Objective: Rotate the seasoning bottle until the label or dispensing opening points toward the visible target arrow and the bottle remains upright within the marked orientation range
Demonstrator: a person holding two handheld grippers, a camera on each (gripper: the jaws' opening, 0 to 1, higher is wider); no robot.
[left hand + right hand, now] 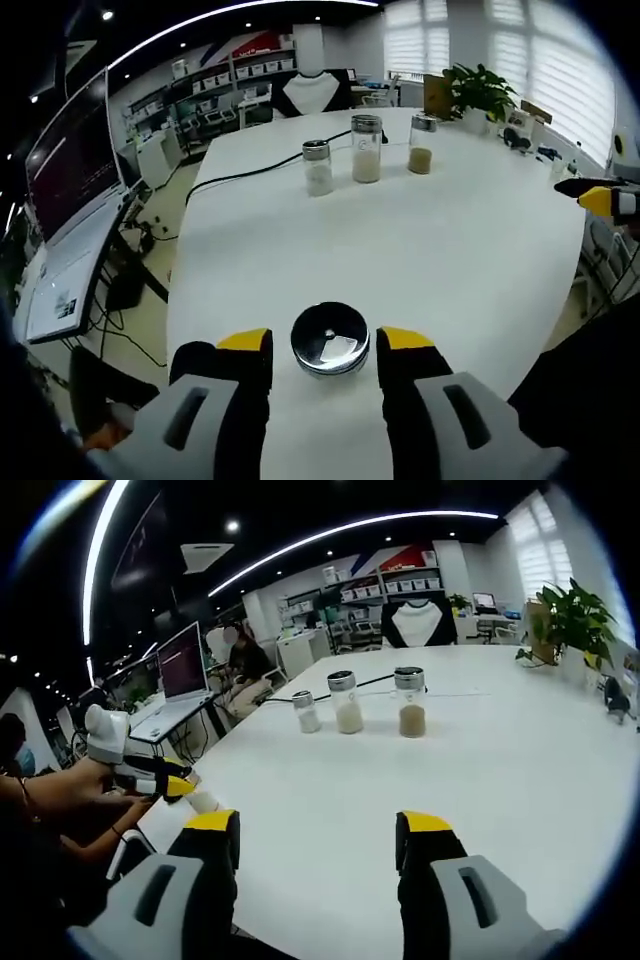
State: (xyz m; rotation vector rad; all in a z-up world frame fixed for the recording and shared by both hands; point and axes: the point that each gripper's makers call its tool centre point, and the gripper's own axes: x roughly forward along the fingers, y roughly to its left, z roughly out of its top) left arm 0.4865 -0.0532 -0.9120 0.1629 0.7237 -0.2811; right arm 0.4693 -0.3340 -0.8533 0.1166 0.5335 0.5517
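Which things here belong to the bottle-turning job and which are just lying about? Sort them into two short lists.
Job:
- seasoning bottle, upright, shiny cap between the open left tongs
- right tongs, open, holding nothing
- white table

Lying about:
- three jars in a row at the far side
- black cable
- potted plant
- laptop beside the table

We're looking at an open-plan office or lab: a long white table (420, 260) is stretching across, monitors (183, 662) are glowing at side desks, shelves (400, 585) are lining the back wall, blinds (560, 70) are covering windows, and a plant (478, 92) is sitting nearby.
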